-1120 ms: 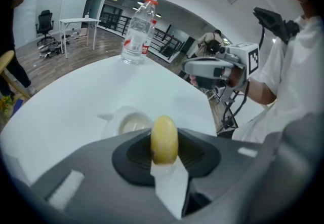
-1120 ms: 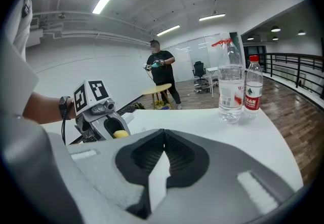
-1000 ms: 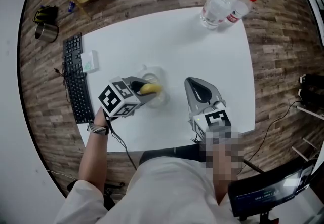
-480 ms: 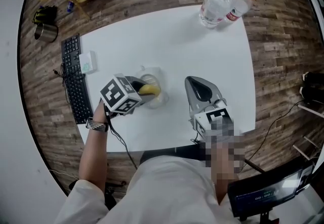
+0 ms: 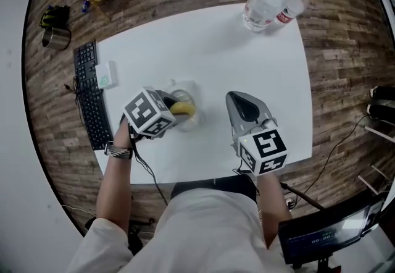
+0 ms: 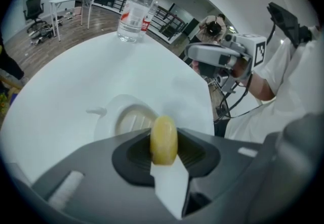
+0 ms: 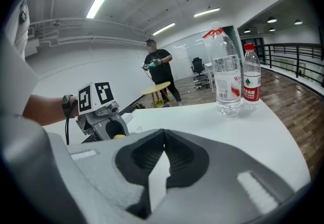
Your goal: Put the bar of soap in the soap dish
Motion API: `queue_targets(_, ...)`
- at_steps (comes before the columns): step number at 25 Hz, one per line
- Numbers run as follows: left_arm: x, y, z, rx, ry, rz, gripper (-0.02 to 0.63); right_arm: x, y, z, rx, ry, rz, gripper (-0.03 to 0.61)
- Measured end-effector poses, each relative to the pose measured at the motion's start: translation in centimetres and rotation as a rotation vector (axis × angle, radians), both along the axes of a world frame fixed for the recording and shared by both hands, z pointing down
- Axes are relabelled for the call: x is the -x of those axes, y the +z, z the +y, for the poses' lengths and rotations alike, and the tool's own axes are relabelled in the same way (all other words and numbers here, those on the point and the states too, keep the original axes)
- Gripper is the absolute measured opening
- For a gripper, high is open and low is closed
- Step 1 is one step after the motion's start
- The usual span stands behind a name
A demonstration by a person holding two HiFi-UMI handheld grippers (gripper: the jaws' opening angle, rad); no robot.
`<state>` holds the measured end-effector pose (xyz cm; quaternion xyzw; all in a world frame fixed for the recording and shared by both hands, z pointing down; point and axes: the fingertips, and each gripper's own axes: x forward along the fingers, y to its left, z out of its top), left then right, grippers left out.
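Left tongs (image 5: pixel 178 109) are clamped on the soap (image 6: pixel 164 140), which stands on its narrow edge between the pads. The soap hangs over the dish (image 5: pixel 192 88) at 9 o'clock on the surface (image 5: pixel 247 55); contact with the dish cannot be told. Right tongs (image 5: pixel 232 99) are closed and empty, at 3 o'clock of the dish and apart from it.

Risks, as judged:
- The thin grip may let slick soap twist or squirt out.
- An edge-on release may topple soap over the rim.
- The unsteadied dish may slide if the tongs nudge it.
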<state>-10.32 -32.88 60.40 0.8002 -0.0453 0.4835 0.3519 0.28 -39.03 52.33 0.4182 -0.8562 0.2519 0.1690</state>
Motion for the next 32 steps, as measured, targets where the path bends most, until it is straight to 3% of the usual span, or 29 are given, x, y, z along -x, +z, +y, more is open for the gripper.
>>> queue_targets(9, 0.3, -0.3, -0.4, -0.105, 0.102, -0.091, 0.152, -0.5, 0.9, 0.5, 0.014, 0.003, 0.014, 0.003)
queue_targets(21, 0.7, -0.2, -0.8, -0.111, 0.048, -0.102, 0.170, -0.9, 1.7, 0.8, 0.025, 0.005, 0.034, 0.003)
queue_targets(32, 1.1, -0.2, -1.6, -0.178, 0.014, -0.146, 0.198, -0.2, 2.2, 1.3, 0.031, -0.021, 0.042, 0.003)
